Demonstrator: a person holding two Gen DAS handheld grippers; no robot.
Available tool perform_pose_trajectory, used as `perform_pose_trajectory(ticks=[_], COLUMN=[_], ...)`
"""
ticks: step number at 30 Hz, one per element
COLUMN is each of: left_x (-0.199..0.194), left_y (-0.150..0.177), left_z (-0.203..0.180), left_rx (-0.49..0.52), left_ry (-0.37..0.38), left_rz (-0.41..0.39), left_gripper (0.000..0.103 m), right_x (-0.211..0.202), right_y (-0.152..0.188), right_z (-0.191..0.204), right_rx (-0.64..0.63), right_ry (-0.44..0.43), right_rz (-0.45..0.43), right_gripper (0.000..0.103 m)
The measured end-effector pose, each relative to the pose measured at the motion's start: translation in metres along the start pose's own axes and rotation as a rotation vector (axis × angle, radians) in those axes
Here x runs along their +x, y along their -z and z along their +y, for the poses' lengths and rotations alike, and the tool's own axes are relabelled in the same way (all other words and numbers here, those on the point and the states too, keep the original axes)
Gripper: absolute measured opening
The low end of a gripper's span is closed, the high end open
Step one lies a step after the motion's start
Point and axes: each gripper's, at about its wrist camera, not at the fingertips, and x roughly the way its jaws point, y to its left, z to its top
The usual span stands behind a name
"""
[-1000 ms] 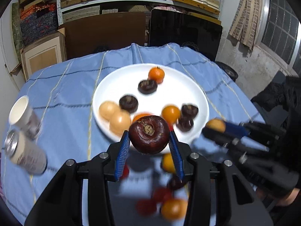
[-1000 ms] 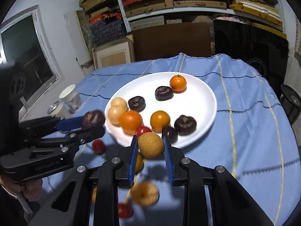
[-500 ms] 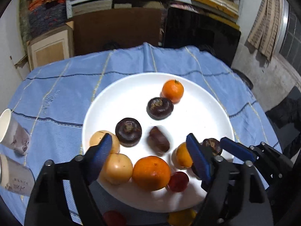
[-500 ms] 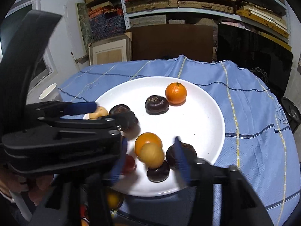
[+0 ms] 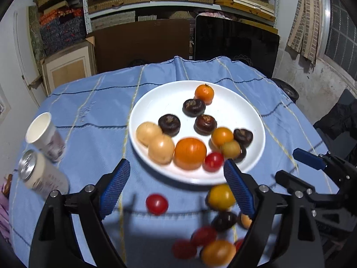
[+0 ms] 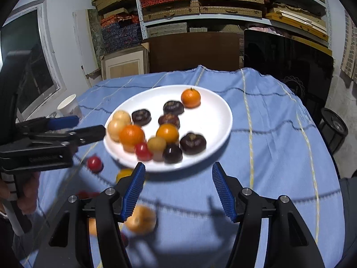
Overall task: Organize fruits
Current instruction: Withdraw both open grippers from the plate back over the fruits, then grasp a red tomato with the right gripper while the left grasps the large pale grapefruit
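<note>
A white plate point(image 5: 234, 109) point(image 6: 214, 120) on the blue cloth holds several fruits: oranges, dark water chestnuts, tan round fruits and a red cherry tomato point(image 5: 213, 161). Loose fruits lie on the cloth in front of the plate: a red tomato point(image 5: 156, 203), a yellow-orange fruit point(image 5: 221, 196) and several more near the bottom edge. My left gripper point(image 5: 176, 186) is open and empty, just short of the plate's near rim. My right gripper point(image 6: 178, 189) is open and empty, also short of the plate. Each gripper shows in the other's view point(image 5: 312, 172) point(image 6: 67, 129).
A paper cup point(image 5: 44, 134) and a lying can point(image 5: 42, 176) are at the table's left. A dark screen point(image 5: 236, 42), cardboard boxes and shelves stand behind the table. The cloth's right half point(image 6: 279, 145) carries no objects.
Both grippers opened: the left let go of a dark water chestnut and the right a tan fruit, both now on the plate. Both grippers then drew back from the plate.
</note>
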Motion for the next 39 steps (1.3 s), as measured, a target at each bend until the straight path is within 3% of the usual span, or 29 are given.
perform_pose_trajectory(ticks=[8,17,20,26,30,34,37,39], left_x=[-0.043,-0.055,-0.054,-0.048,-0.044,-0.042,-0.043,-0.041], left_y=[0.053,0.104,0.111,0.114,0.116,0.116,0.115,0.116], left_z=[0.001,0.012,0.017,0.017,0.022,0.027,0.031,0.031], left_rx=[-0.025,-0.079,-0.099,-0.076,-0.092,-0.079,-0.107,-0.108], left_ry=[0.019,0.031,0.044,0.025,0.044,0.005,0.067,0.070], left_rz=[-0.009,0.038,0.045,0.035,0.029,0.010,0.023,0.033], left_gripper=[0.087,0.087,0.087,0.087,0.087,0.087,0.088,0.088], right_x=[-0.025,-0.035,-0.030,-0.026,-0.023,-0.011,0.004,0.013], right_y=[0.036,0.074,0.082,0.088,0.087,0.083,0.080,0.077], right_z=[0.010,0.024,0.025,0.031,0.045,0.062,0.072,0.075], right_rx=[0.042,0.058,0.083,0.083,0.026,-0.041,-0.092,-0.106], right_ry=[-0.011,-0.027,-0.021,-0.030,-0.049,-0.060,-0.020,-0.011], right_rz=[0.020,0.055,0.078,0.089,0.111,0.151,0.182,0.196], right_gripper=[0.065,0.066,0.072,0.072,0.072,0.071,0.070,0.068])
